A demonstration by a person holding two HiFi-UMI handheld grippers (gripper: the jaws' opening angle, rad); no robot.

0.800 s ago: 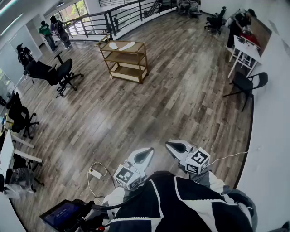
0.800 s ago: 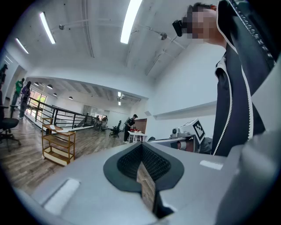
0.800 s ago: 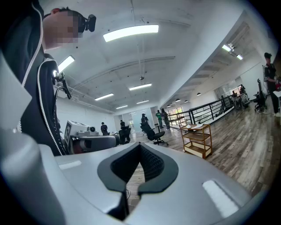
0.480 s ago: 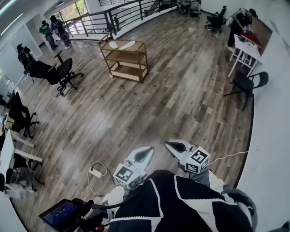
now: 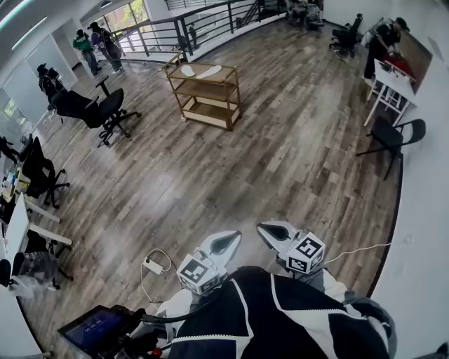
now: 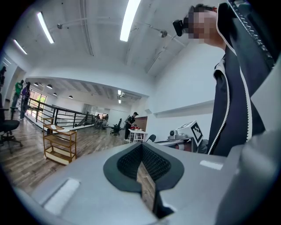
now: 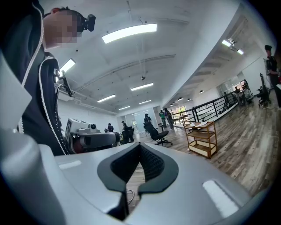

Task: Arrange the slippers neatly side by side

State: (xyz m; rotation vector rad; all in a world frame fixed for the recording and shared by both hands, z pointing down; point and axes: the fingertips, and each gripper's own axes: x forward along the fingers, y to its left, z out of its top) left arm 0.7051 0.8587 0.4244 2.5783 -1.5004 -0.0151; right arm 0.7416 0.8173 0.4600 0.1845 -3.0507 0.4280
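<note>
Two pale slippers (image 5: 188,71) (image 5: 212,70) lie on the top shelf of a wooden shelf cart (image 5: 208,92), far across the wooden floor. The cart also shows small in the left gripper view (image 6: 59,143) and in the right gripper view (image 7: 202,137). Both grippers are held close to my chest, far from the cart. My left gripper (image 5: 232,238) (image 6: 141,152) is shut, with nothing between its pads. My right gripper (image 5: 264,228) (image 7: 139,152) is likewise shut and holds nothing.
Black office chairs (image 5: 98,111) stand at the left. A white table (image 5: 393,76) and a black chair (image 5: 393,133) stand at the right, with a person beside them. A railing (image 5: 210,21) runs along the far side. A power strip with cable (image 5: 153,265) lies on the floor near my feet.
The head view has shifted a little, so the cart and chairs sit slightly further right and lower. Both grippers stay shut by my chest.
</note>
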